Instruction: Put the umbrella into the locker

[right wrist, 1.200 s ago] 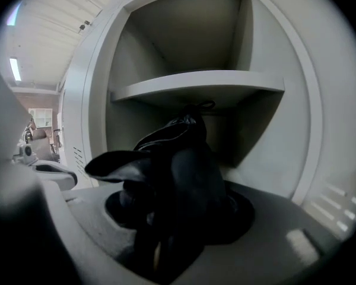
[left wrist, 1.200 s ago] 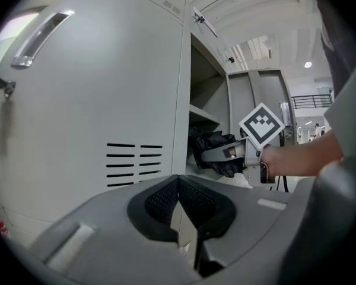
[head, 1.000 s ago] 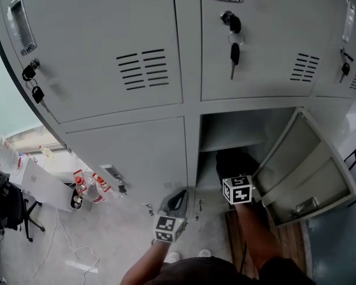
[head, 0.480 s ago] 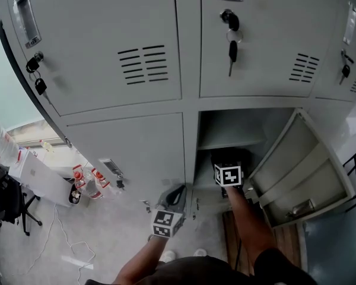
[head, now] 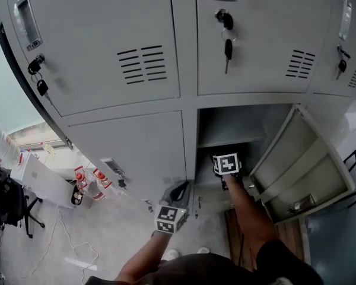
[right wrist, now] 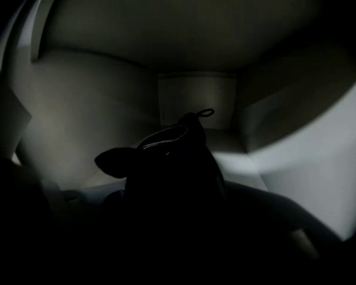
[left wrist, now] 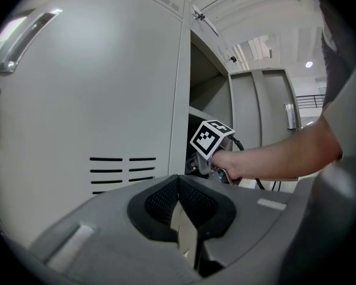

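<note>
Currently, the right gripper (head: pixel 226 161) reaches into the open lower locker compartment (head: pixel 205 162), under its 1 shelf (head: pixel 234 140). Its jaws pinch the dark folded umbrella (right wrist: pixel 172 159) and have just been easing apart. The umbrella points toward the rear wall. Outside, the left gripper (head: pixel 178 192) is empty, with its 2 jaws pressed together.

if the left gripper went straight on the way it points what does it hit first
Probably the locker's upright post between the closed door and the open compartment. The person's right hand sits just right of that line; depth is unclear.
</note>
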